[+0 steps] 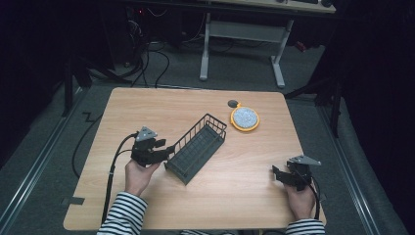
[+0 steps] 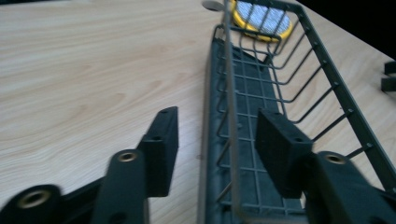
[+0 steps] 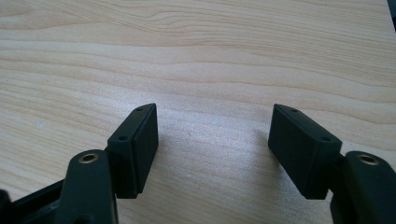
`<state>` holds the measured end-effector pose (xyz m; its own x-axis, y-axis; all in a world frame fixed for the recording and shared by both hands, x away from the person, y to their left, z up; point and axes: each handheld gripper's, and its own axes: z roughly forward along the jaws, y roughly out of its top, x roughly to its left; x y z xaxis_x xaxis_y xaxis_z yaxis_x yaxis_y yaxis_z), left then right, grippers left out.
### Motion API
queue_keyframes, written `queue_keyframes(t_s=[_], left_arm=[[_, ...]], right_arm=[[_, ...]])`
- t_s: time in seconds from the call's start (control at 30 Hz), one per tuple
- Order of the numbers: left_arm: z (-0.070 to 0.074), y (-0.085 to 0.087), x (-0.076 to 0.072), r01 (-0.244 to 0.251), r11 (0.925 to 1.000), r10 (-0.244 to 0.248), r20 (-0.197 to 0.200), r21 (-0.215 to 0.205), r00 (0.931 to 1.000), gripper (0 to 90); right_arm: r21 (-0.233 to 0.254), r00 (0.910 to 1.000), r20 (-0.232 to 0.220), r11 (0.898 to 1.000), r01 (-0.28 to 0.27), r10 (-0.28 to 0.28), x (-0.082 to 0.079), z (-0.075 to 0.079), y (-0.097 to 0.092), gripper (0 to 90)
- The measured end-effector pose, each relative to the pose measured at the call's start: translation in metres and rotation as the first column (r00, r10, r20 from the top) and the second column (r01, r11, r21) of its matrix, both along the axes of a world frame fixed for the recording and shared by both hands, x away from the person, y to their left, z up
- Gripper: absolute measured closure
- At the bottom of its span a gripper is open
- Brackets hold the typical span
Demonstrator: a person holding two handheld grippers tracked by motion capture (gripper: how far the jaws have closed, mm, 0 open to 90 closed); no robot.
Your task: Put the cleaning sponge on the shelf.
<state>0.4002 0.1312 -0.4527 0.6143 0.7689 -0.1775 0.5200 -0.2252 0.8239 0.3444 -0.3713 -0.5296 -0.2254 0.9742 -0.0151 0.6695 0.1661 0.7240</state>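
A dark wire basket lies slantwise on the middle of the wooden table, and nothing lies in it. My left gripper is at the basket's near left end. In the left gripper view its jaws straddle the rim wire of the basket, one pad outside and one inside, with a gap on each side, so it is open. My right gripper rests near the table's right front corner. It stands open over bare wood with nothing between its pads.
A round yellow-rimmed disc with a speckled pale top lies just beyond the basket's far end; it also appears behind the wires. A small dark round spot sits beside it. Cables and a desk frame stand on the floor beyond the table.
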Motion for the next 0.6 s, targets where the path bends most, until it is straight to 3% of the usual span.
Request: queue_keyframes(t_s=[0.2,0.33,0.43,0.6], left_arm=[[0.003,0.036,-0.017,-0.089,0.9944,0.091,0.034,-0.057,0.9953,39.9],[-0.009,0.057,-0.024,-0.148,0.9859,0.15,0.02,-0.079,0.9885,39.4],[-0.022,0.063,-0.028,-0.185,0.9816,0.186,0.028,-0.05,0.9821,40.1],[-0.05,0.065,-0.029,-0.235,0.972,0.235,-0.03,0.002,0.9715,39.5]], right_arm=[[-0.001,1.0,0.0,1.0,-0.001,0.001,0.0,0.0,0.0,33.4],[-0.001,1.0,0.0,1.0,0.0,0.0,0.0,0.0,0.0,33.4],[-0.005,1.0,0.002,1.0,0.0,0.0,0.0,0.0,0.0,33.5],[-0.002,0.9999,-0.001,1.0,0.012,-0.012,0.0,0.0,0.002,33.0]])
